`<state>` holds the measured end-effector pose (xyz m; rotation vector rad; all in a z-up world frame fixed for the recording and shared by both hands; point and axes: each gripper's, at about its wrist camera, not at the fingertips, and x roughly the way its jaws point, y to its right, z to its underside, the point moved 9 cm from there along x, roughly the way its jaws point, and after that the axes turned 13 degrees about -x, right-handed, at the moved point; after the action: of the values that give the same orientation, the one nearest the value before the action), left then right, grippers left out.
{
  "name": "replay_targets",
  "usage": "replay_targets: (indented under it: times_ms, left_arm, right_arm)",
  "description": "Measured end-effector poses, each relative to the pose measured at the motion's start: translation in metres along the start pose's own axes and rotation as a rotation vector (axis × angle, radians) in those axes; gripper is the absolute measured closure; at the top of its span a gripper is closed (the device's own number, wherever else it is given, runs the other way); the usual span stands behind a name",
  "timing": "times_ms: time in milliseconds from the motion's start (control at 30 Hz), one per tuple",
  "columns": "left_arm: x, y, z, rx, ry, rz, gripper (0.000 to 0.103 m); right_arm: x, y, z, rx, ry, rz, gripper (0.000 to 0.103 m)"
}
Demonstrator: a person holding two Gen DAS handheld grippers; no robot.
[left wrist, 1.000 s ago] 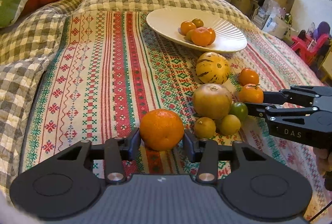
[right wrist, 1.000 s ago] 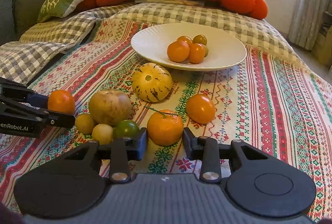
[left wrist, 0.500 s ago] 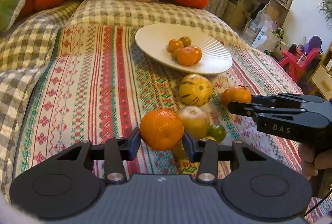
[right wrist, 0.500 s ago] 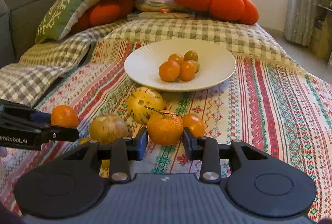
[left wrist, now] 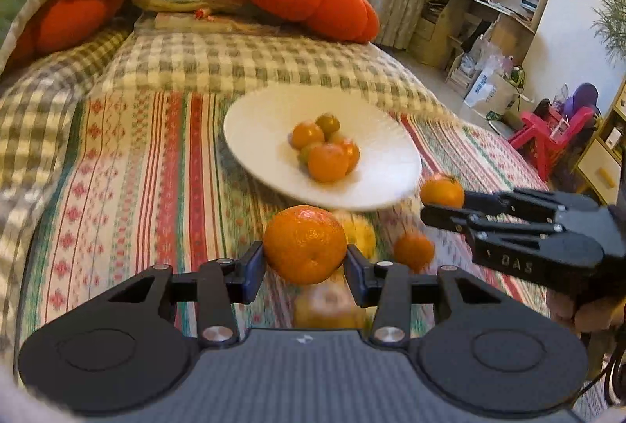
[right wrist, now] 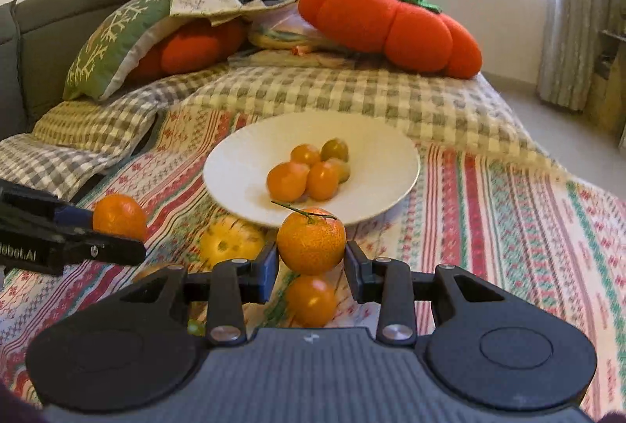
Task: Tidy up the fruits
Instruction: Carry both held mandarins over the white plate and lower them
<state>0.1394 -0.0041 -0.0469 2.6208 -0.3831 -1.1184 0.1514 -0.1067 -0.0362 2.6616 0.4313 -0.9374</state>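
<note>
Bedspread (left wrist: 117, 188) scene: we've lifted both oranges, left fingers (left wrist: 305, 266) gripping one (left wrist: 305, 245), right fingers (right wrist: 311, 266) another (right wrist: 311, 241), probably headed for plate (right wrist: 242, 164).

Two grippers, each clamping one mandarin: left gripper (left wrist: 305, 262) with a stemless mandarin (left wrist: 304, 244), right gripper (right wrist: 311, 266) with a stemmed mandarin (right wrist: 311, 240). One white plate (right wrist: 242, 164) mid-frame, about five small fruits (right wrist: 287, 181) on it. Two orange pumpkin cushions (right wrist: 391, 26) at top.
</note>
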Motion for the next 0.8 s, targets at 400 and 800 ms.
replay_targets:
  times_ms: [400, 800]
  left_arm:
    - [0.043, 0.002, -0.045, -0.033, 0.025, -0.008, 0.076]
    - [0.084, -0.001, -0.067, -0.07, 0.023, -0.026, 0.076]
  right_arm:
    - [0.023, 0.038, -0.015, 0.016, 0.013, 0.014, 0.07]
    - [0.062, 0.052, -0.024, -0.024, -0.014, -0.018, 0.07]
